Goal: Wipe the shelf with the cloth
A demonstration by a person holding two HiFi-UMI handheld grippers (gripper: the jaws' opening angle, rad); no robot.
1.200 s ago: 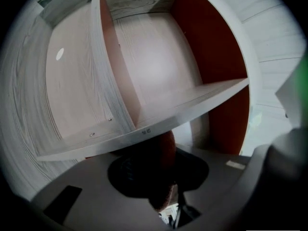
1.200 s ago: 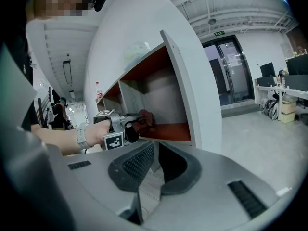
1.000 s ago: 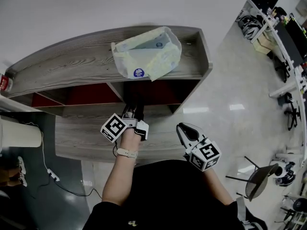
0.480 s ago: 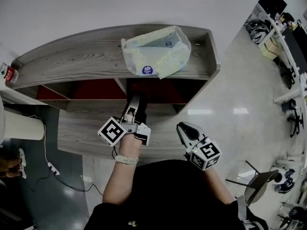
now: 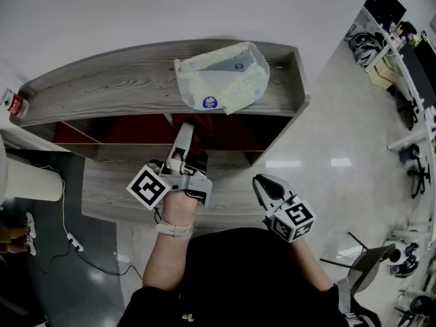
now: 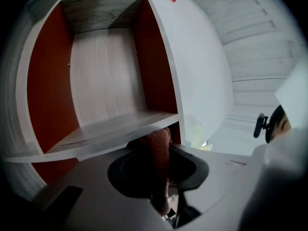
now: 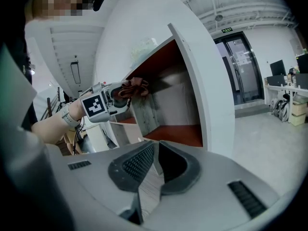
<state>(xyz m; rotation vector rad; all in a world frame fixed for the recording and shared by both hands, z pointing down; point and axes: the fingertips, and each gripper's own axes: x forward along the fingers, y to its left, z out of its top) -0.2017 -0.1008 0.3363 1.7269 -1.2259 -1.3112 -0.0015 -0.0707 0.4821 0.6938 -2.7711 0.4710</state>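
The grey wooden shelf (image 5: 102, 90) has open compartments lined in red. My left gripper (image 5: 185, 136) reaches into the upper middle compartment and is shut on a reddish-brown cloth (image 6: 159, 153). Through the left gripper view, the compartment's wood back panel (image 6: 106, 81) lies straight ahead, with the cloth pinched at the jaws (image 6: 162, 131). The right gripper view catches the left gripper (image 7: 120, 94) with the cloth (image 7: 135, 85) bunched at its tip, at the shelf's opening (image 7: 159, 71). My right gripper (image 5: 263, 182) hangs back by my body, shut and empty, its jaws (image 7: 155, 146) closed together.
A pale yellow plastic bag (image 5: 221, 77) lies on the shelf top. A red can (image 5: 15, 105) stands at the top's left end. A white cylinder (image 5: 27, 182) and a cable with a power strip (image 5: 71, 247) are on the floor at left. Desks and chairs (image 5: 402, 53) stand far right.
My left gripper has pushed forward with the cloth, from the shelf's lower front board up into the middle compartment. The right gripper has stayed put.
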